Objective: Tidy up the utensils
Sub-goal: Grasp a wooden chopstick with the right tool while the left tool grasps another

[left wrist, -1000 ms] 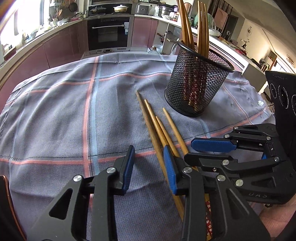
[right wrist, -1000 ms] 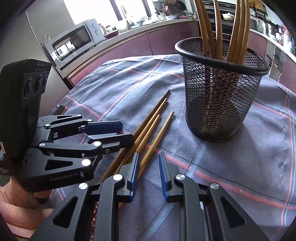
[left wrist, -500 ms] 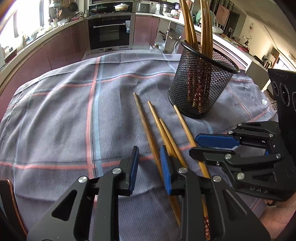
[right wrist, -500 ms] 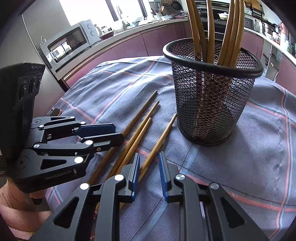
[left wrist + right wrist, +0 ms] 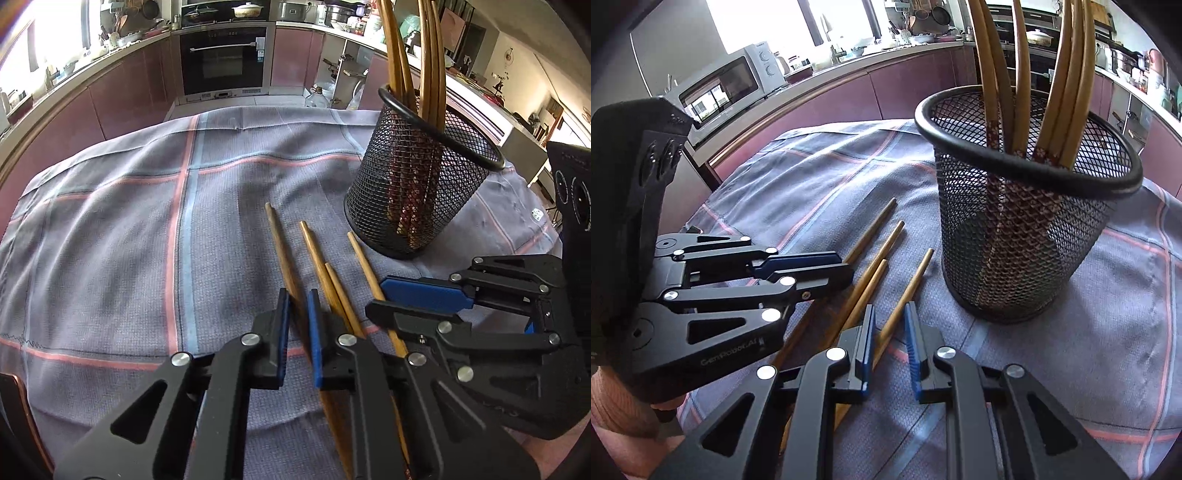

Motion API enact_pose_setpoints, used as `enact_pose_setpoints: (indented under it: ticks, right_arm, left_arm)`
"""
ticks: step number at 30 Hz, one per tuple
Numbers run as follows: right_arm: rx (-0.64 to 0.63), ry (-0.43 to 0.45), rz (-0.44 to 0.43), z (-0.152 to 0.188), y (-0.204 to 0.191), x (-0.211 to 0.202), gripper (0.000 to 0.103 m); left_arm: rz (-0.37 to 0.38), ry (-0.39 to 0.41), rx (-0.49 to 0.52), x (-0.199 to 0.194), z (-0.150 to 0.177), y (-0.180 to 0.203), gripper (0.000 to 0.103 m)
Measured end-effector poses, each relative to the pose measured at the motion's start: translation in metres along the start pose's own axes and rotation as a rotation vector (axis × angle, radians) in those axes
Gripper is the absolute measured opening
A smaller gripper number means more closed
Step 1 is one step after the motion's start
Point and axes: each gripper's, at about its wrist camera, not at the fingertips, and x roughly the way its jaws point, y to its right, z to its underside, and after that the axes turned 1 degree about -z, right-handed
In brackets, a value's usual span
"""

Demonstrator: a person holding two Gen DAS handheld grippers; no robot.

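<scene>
Several wooden chopsticks [image 5: 317,254] lie side by side on the grey plaid tablecloth [image 5: 110,240]. A black mesh holder [image 5: 417,184] behind them has several chopsticks standing in it. My left gripper [image 5: 298,325] is narrowed around the leftmost chopstick [image 5: 280,243], with a small gap still showing. My right gripper [image 5: 889,343] is partly open and straddles the rightmost chopstick [image 5: 908,288]. Each gripper shows in the other's view: the right one in the left wrist view [image 5: 417,299], the left one in the right wrist view [image 5: 812,266]. The holder [image 5: 1027,236] stands right of the right gripper.
The cloth's front edge is just below the grippers. Kitchen counters, an oven [image 5: 225,59] and a microwave [image 5: 727,88] line the far walls. A dark chair back [image 5: 14,406] is at the table's near left.
My left gripper has moved right over the leftmost chopstick and its jaws have narrowed a lot. Both grippers have drawn closer to the holder. The chopsticks have not moved.
</scene>
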Motion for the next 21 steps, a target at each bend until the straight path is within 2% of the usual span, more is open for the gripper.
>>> enact_pose_setpoints:
  ticks: [7,14,16,21]
  right_arm:
    - [-0.002,-0.006,-0.02,-0.001,0.002,0.0,0.012]
    - [-0.026,-0.012,0.007,-0.006,-0.003,0.004,0.012]
    - [-0.03,-0.009,0.01,-0.007,-0.003,0.005,0.012]
    - [-0.013,-0.007,0.001,-0.008,0.0,0.005,0.009]
  left_arm:
    - [0.036,-0.008,-0.014,-0.007,0.015,0.002,0.008]
    - [0.014,-0.02,-0.005,-0.001,0.009,0.005,0.01]
    - [0.007,-0.02,0.001,0.001,0.006,0.008,0.007]
    - [0.008,-0.022,-0.025,0.001,0.006,0.004,0.008]
